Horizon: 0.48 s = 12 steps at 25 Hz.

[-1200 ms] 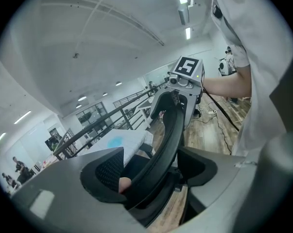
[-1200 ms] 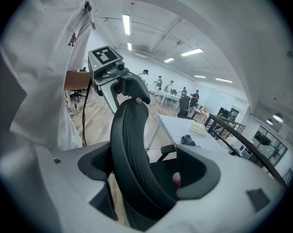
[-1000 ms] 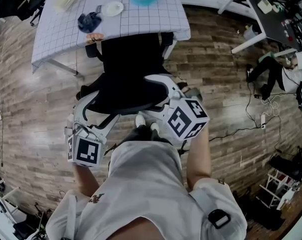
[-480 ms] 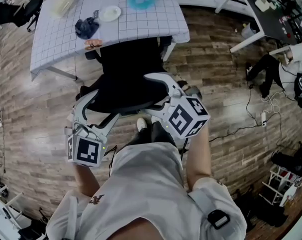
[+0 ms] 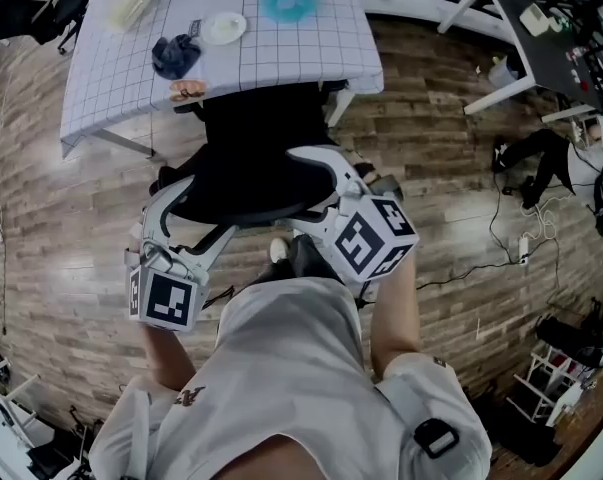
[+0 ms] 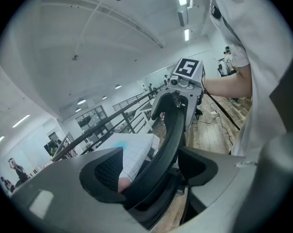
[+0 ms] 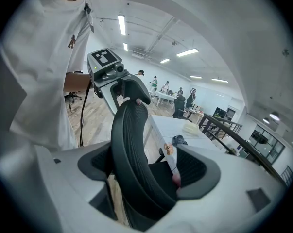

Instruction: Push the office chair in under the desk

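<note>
Chair (image 5: 253, 173): backrest between both grippers' jaws; seat partly under desk (image 5: 301, 60)
Left gripper (image 6: 151, 173): clamped on backrest's left edge
Right gripper (image 7: 145, 171): clamped on its right edge

bright, even light from ceiling strip lamps (image 7: 122, 24), blown out to white; only soft shadows on the wood floor (image 5: 61, 268). every view bulges fisheye-wise, with black corners. the nearest jaws look soft.
</note>
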Each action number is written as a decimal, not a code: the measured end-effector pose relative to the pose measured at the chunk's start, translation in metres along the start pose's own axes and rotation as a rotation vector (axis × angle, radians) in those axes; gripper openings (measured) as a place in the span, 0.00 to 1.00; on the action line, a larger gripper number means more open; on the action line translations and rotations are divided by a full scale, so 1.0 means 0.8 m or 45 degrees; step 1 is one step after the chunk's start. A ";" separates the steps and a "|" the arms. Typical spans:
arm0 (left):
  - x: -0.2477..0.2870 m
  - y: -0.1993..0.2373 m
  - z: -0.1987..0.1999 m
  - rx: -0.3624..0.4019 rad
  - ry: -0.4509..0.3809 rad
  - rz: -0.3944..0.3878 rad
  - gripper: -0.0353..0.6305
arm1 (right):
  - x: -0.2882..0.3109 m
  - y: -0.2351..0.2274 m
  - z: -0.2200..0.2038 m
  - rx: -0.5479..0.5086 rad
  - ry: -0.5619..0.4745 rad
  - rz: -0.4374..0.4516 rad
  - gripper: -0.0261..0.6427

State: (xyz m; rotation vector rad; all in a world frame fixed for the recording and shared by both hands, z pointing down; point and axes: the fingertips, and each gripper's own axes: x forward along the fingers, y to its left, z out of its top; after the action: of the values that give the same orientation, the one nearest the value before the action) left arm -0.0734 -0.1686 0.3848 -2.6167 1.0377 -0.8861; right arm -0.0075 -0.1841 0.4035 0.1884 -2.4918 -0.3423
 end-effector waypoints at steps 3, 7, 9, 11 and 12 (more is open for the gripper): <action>0.008 0.005 0.002 -0.003 0.001 -0.001 0.59 | -0.001 -0.009 -0.003 -0.003 -0.008 -0.002 0.62; 0.017 0.012 0.004 -0.012 0.008 0.003 0.59 | 0.000 -0.020 -0.006 -0.007 -0.021 0.002 0.62; 0.022 0.015 0.005 -0.017 0.013 0.004 0.59 | 0.000 -0.025 -0.008 -0.011 -0.023 0.012 0.62; 0.027 0.019 0.006 -0.022 0.020 0.008 0.59 | 0.000 -0.032 -0.010 -0.019 -0.024 0.018 0.62; 0.030 0.021 0.007 -0.024 0.023 0.010 0.59 | 0.000 -0.036 -0.011 -0.022 -0.025 0.020 0.62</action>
State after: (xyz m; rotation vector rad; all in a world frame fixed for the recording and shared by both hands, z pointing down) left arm -0.0657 -0.1971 0.3848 -2.6230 1.0650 -0.9047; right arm -0.0006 -0.2133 0.4024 0.1592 -2.5076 -0.3609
